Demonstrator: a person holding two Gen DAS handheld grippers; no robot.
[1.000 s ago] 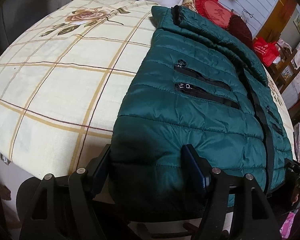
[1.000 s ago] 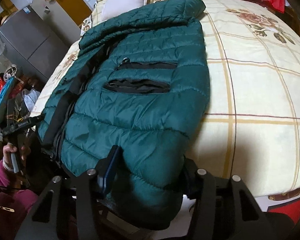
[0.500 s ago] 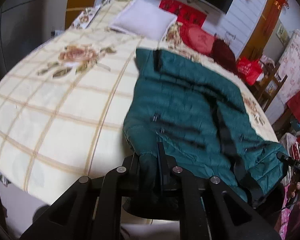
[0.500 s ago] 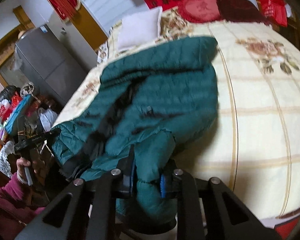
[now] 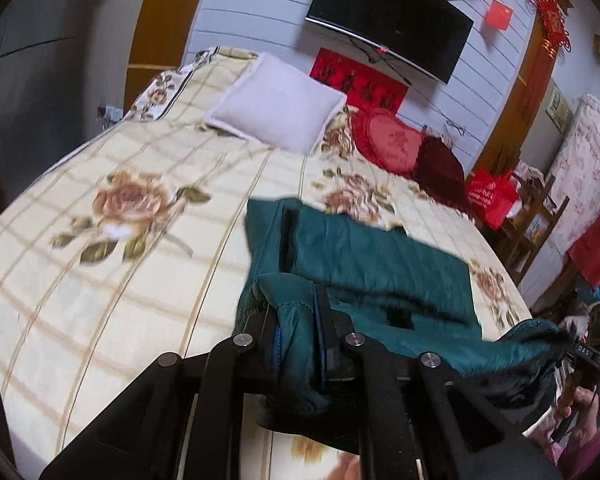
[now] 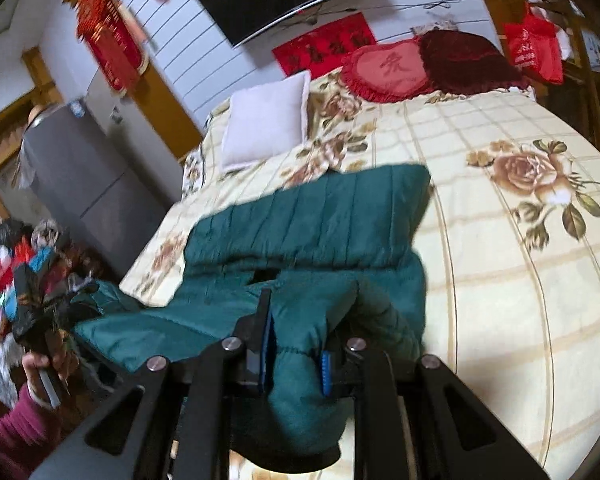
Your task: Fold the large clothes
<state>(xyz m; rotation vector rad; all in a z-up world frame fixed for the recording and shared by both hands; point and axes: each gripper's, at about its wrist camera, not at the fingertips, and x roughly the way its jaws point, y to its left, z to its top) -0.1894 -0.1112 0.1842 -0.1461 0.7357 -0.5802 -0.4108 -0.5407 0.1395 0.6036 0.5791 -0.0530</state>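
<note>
Left hand-held gripper clamped on a bunched corner of the green puffer jacket, fabric squeezed between the blue pads. Right hand-held gripper clamped on the other near corner of the same jacket, cloth pinched between its pads too. Jacket's near end lifted off the bed, the hem strung between the two grippers; its far part lies on the flowered checked bedspread, closer to the bed's foot edge than to the head. White pillow at the head edge, red heart cushion and dark red cushion beside it. TV on the wall above. Person's hand on the left gripper's handle, dark pink sleeve. Frames blurred.
</note>
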